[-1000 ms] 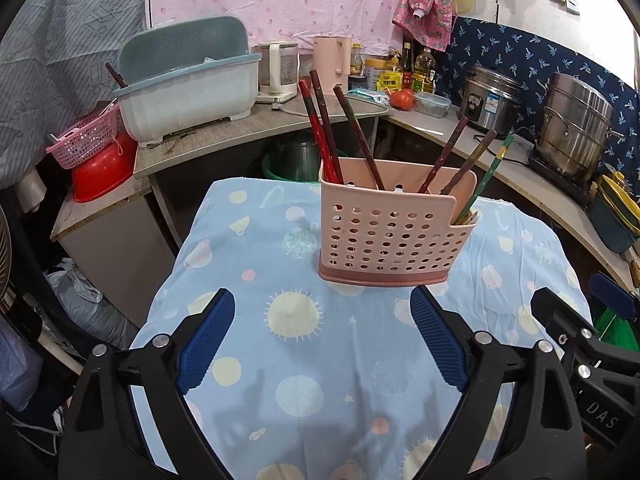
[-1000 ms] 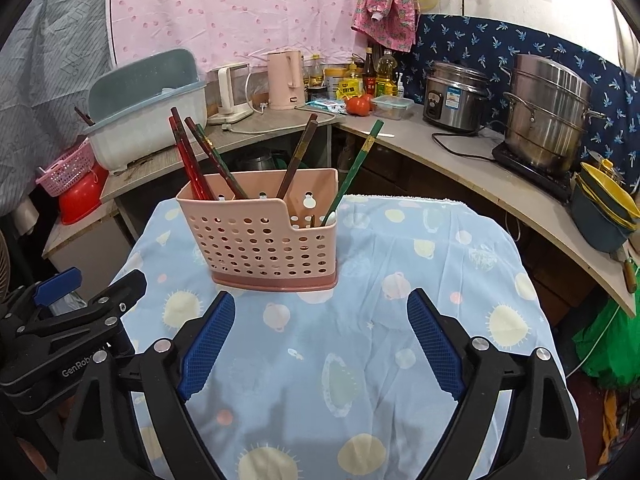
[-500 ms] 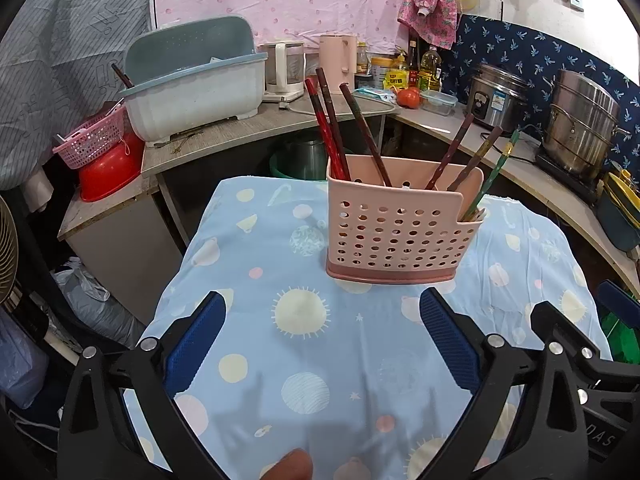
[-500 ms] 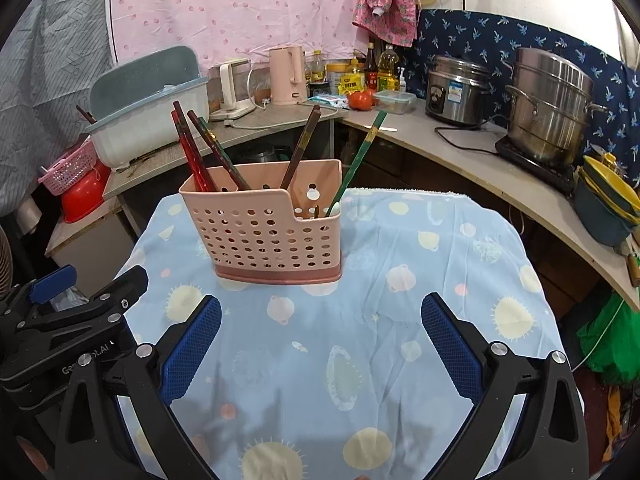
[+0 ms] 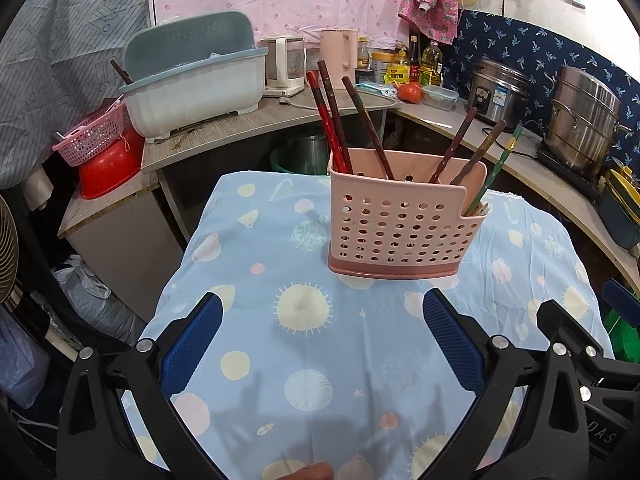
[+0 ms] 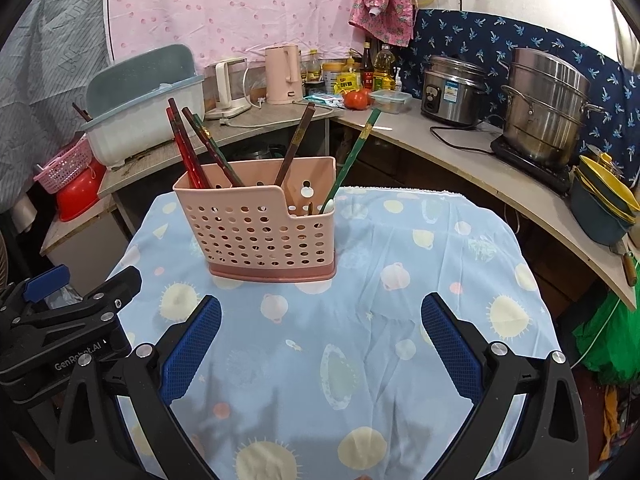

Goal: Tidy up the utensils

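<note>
Chopsticks [image 5: 335, 128] in pink caddy [image 5: 400, 224] — upright

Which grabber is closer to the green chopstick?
Right. The green chopstick stands almost straight ahead of the right gripper; from the left gripper it is ahead but well off to the right.

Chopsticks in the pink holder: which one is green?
The green chopstick with a gold band, leaning alone out of the pink holder's low notched right end. The others are red or dark brown and stand further left.
</note>
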The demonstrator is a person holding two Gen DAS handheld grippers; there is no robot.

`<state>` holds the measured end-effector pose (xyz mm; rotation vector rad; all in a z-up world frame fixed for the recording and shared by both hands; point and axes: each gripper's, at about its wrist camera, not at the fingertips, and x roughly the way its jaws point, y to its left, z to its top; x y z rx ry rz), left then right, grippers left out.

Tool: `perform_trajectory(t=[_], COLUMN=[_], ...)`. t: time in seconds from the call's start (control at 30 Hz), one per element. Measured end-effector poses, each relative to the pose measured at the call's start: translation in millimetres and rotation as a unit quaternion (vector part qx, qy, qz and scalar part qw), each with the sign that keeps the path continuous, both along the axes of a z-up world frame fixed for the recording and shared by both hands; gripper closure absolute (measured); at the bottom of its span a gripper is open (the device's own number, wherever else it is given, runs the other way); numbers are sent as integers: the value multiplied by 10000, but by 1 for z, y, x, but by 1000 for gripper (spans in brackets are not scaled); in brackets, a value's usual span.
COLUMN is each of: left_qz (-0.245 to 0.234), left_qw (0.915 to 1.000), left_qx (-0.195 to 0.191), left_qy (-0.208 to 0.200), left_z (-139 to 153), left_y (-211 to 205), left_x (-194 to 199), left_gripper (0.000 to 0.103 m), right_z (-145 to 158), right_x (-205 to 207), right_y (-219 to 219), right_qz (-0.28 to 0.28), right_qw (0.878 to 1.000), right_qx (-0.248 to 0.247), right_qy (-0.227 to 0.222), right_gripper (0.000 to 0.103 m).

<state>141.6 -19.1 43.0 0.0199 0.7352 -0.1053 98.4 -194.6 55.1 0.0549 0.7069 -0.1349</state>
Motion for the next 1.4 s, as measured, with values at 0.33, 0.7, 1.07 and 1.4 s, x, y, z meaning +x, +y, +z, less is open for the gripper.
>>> perform_trajectory(t=[0.33, 0.7, 1.07, 1.4], left_qz=[37, 106, 129, 153], left_qw=[10000, 9999, 9999, 9999], left_qx=[28, 50, 61, 70], left_qy=[6, -19, -19, 30], left_z=[-1, -1, 0, -2], left_y=[3, 5, 5, 5], left_x=[2, 1, 1, 2], left_gripper=[7, 7, 7, 7], right_z=[-1, -2, -3, -3], right_x=[1, 0, 1, 1], right_y=[-1, -4, -6, -5], right_qz=[-19, -47, -66, -63], right_qw=[10000, 10000, 10000, 10000], right_qx=[-1, 18, 12, 7], right_qy=[14, 18, 36, 44], right_gripper=[6, 6, 6, 6])
